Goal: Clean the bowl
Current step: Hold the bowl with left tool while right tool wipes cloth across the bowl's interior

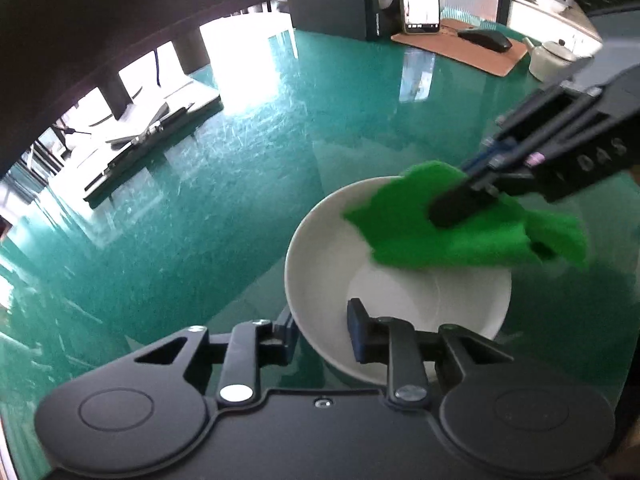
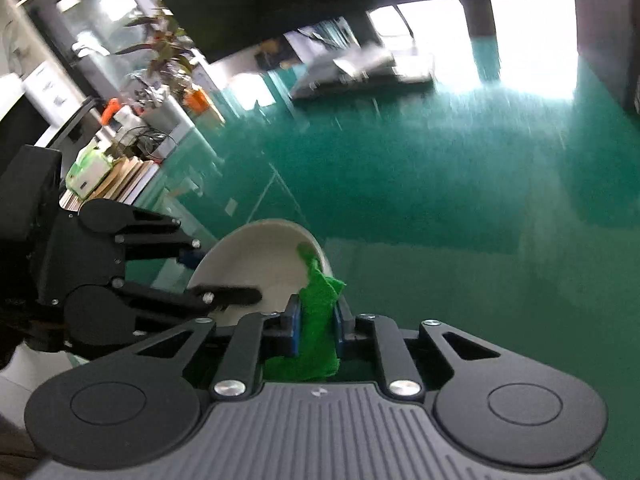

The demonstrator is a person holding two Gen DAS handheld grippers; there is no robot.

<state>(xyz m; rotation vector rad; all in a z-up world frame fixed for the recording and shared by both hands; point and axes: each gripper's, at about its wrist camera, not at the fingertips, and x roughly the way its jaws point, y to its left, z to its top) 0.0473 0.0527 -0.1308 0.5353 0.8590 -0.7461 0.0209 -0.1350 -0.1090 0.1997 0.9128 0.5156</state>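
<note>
1. Nearest each camera is its own hand-held gripper: the left hand-held gripper (image 1: 320, 332) is clamped on the near rim of the white bowl (image 1: 320, 248), one finger inside the wall and one outside, while the right hand-held gripper (image 2: 316, 320) is closed on a bunched green cloth (image 2: 316, 336).
2. That bowl sits over the glossy green surface (image 1: 240, 184), towards its near right part in the left wrist view; from the right wrist view it looks tilted up on its side. Whether its base touches the surface I cannot tell.
3. In the left wrist view the cloth (image 1: 460, 228) lies across the far rim, partly inside the bowl and partly trailing outside.
4. Risk, as I judge it: the rim grip is narrow and on smooth glazed ware, so a hard wiping push could pivot or slip the bowl out of the left fingers (image 1: 360, 332).
5. A dropped bowl on this hard surface could chip or roll off towards an edge.
6. Only a fold of cloth is pinched, so it may drag free or bunch up and leave the right finger (image 1: 460, 204) rubbing the glaze directly.
7. The right wrist view is blurred, which suggests fast motion, and that raises both risks.
8. Readable writing: pale letters on the right hand-held gripper's body (image 1: 600, 156) look like "DAS", and may be part of a longer word.
9. Farther off, a lit phone (image 1: 422, 0), a dark mouse (image 1: 484, 40) on a brown mat and a pale teapot (image 1: 554, 58) stand near the far right corner; their markings are too small to read.
</note>
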